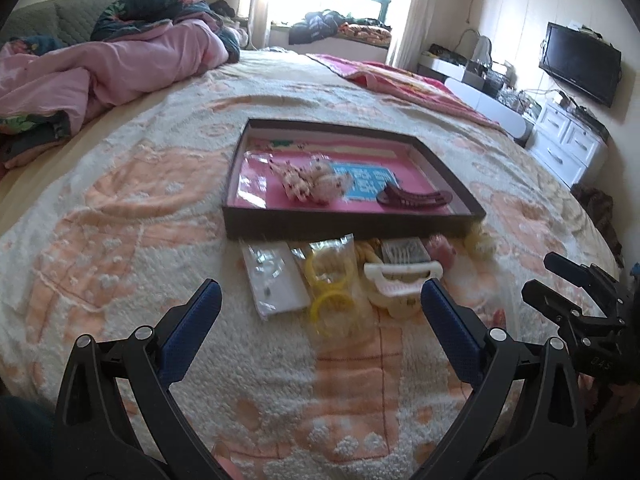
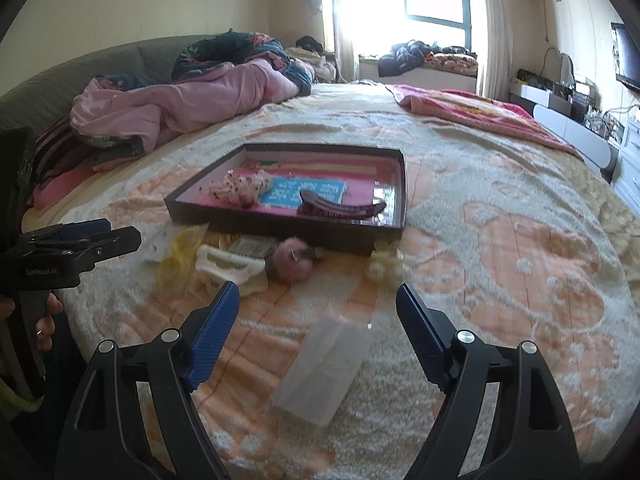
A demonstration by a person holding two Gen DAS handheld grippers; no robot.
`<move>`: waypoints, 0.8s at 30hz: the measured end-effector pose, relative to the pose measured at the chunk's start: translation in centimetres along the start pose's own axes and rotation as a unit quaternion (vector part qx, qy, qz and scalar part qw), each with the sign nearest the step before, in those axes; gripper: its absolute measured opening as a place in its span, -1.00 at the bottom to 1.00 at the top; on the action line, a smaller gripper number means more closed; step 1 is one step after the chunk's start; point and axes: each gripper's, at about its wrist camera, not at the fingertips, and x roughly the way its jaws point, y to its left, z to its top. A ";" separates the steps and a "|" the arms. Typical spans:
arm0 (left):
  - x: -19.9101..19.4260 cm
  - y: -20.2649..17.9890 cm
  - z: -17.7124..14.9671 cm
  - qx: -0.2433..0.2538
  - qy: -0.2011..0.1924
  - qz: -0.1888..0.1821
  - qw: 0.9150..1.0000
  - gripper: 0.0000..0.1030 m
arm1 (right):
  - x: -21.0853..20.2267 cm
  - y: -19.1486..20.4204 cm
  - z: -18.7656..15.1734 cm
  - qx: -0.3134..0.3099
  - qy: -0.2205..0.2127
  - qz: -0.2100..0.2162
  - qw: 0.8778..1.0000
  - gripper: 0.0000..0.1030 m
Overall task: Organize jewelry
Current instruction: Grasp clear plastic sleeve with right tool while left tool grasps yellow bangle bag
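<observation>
A dark-rimmed tray (image 1: 352, 229) (image 2: 280, 233) with a pink floor lies on the bed. In it are a spotted cream scrunchie (image 1: 312, 180) (image 2: 244, 189) and a dark red hair clip (image 1: 416, 200) (image 2: 340, 206). Loose pieces lie along its near side: a white card packet (image 1: 276, 280), bagged yellow bangles (image 1: 328, 288), a white clip (image 1: 400, 276) (image 2: 228, 266), a pink pom (image 1: 440, 250) (image 2: 292, 265) and a cream clip (image 2: 386, 266). My left gripper (image 1: 320, 286) hangs open over the bangles. My right gripper (image 2: 317, 289) is open above a clear plastic box (image 2: 324, 368). Neither holds anything.
The cream and orange bedspread (image 1: 160, 240) spreads wide on all sides. A pink quilt (image 1: 100, 68) is heaped at the far left and a pink blanket (image 1: 400, 80) at the far right. White drawers (image 1: 568, 140) and a TV (image 1: 580, 64) stand beyond the bed's right edge.
</observation>
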 end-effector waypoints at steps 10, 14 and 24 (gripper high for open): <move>2.4 -0.4 -1.7 -0.003 0.049 -0.020 0.999 0.39 | 0.9 0.0 -1.8 0.016 0.027 -0.001 1.000 0.51; 3.2 -0.5 -2.0 -0.003 0.059 -0.020 0.998 0.29 | 1.6 0.4 -2.4 0.014 0.039 -0.002 0.999 0.51; 4.4 -0.8 -2.3 -0.006 0.060 -0.018 0.998 0.25 | 3.0 -0.3 -3.2 0.045 0.065 -0.010 0.997 0.51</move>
